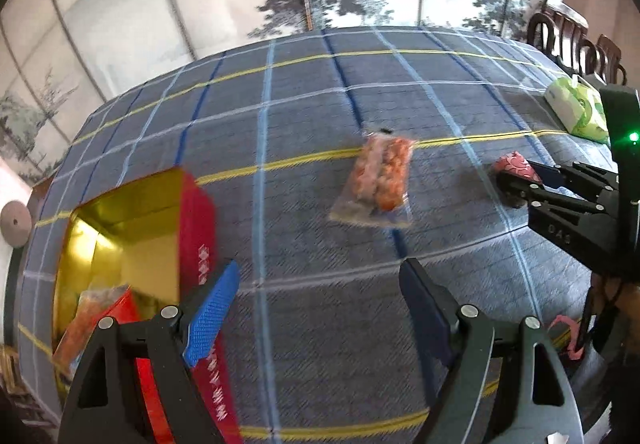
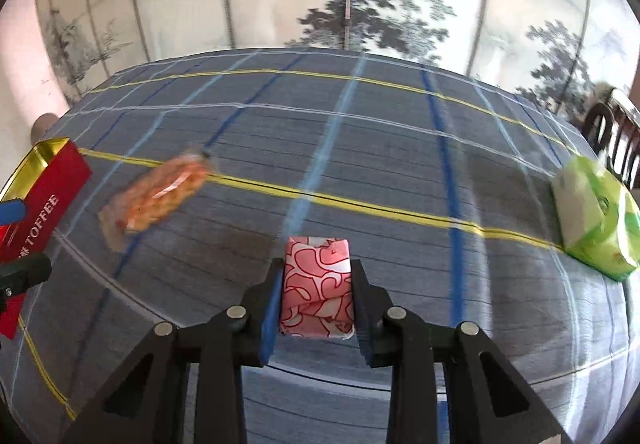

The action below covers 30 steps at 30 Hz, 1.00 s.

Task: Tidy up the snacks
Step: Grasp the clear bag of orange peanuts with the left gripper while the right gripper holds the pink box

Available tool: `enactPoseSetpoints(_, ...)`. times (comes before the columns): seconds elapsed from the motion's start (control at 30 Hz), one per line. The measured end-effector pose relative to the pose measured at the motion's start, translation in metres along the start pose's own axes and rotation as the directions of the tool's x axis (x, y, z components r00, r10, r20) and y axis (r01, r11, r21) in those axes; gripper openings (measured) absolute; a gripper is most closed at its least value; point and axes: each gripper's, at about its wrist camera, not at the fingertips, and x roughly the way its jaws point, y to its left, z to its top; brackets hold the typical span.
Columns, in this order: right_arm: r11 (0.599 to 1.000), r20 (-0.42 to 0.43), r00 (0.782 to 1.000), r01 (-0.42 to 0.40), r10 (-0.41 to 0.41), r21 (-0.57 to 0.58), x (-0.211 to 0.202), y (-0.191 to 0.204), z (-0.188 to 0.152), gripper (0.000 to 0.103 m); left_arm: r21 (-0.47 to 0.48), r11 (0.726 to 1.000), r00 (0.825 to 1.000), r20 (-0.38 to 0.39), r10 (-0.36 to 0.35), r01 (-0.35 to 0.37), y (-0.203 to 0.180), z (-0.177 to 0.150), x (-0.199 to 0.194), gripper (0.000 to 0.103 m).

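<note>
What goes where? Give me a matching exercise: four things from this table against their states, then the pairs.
1. pink-and-red patterned wrapped packet
2. clear bag of orange snacks
3. red toffee box with gold lining
4. green-and-white tissue pack

A. open, holding snacks
B. flat on the cloth, untouched
C. clamped in the right gripper
D. at the table's far right

Pairs: 1-C, 2-B, 3-A, 4-D

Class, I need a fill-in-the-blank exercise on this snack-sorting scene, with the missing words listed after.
1. The right gripper is shut on a pink-and-red patterned ____.
2. The left gripper has its jaws ____.
3. The red box is lined in ____.
4. The clear snack bag lies on a ____ tablecloth.

Missing words: packet; open; gold; plaid
</note>
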Motion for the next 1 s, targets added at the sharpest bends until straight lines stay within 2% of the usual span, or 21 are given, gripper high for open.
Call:
enactPoseSetpoints(0.17, 0.999, 0.001, 1.0, 0.001, -0.001, 0.049, 0.001, -0.021, 0.0, 0.031, 0.027, 0.998, 0.999, 0.001, -0.051, 0.051, -0.012, 0.012, 0.012, 0.08)
enactPoseSetpoints(0.33, 0.999, -0.002, 1.0, 0.016, -0.016, 0.033, 0.002, -0.017, 0.0, 0.033, 0.003, 0.989, 0.989, -0.001, -0.146, 0.146, -0.015, 0.029, 0.025, 0.08)
enactPoseSetpoints(0.4, 0.999, -0.001, 1.0, 0.015, -0.015, 0.033, 0.001, -0.017, 0.0, 0.033, -0.007, 0.987, 0.987, -0.006, -0.161, 0.161, -0.016, 0.035, 0.032, 0.08)
enactPoseSetpoints(0.53, 0.999, -0.001, 1.0, 0.016, -0.016, 0.033, 0.001, -0.017, -0.001, 0.033, -0.036, 0.987, 0.987, -0.015, -0.16, 0.16, -0.013, 0.046, 0.047, 0.079)
enactPoseSetpoints(0.7, 0.999, -0.001, 1.0, 0.016, -0.016, 0.031, 0.001, -0.017, -0.001, 0.033, -0.011, 0.992, 0.992, -0.029, -0.125, 0.125, -0.015, 0.052, 0.062, 0.079)
enactPoseSetpoints(0.77, 0.999, -0.001, 1.0, 0.016, -0.016, 0.031, 0.001, -0.017, -0.001, 0.033, -0.003, 0.993, 0.992, -0.044, -0.117, 0.117, -0.017, 0.052, 0.068, 0.076)
enactPoseSetpoints(0.8, 0.999, -0.001, 1.0, 0.017, -0.017, 0.031, 0.001, -0.017, -0.001, 0.033, -0.001, 0.993, 0.992, -0.053, -0.117, 0.117, -0.017, 0.052, 0.07, 0.071)
enactPoseSetpoints(1.0, 0.999, -0.001, 1.0, 0.016, -0.016, 0.031, 0.001, -0.017, -0.001, 0.033, -0.01, 0.991, 0.988, -0.068, -0.136, 0.136, -0.02, 0.05, 0.078, 0.053)
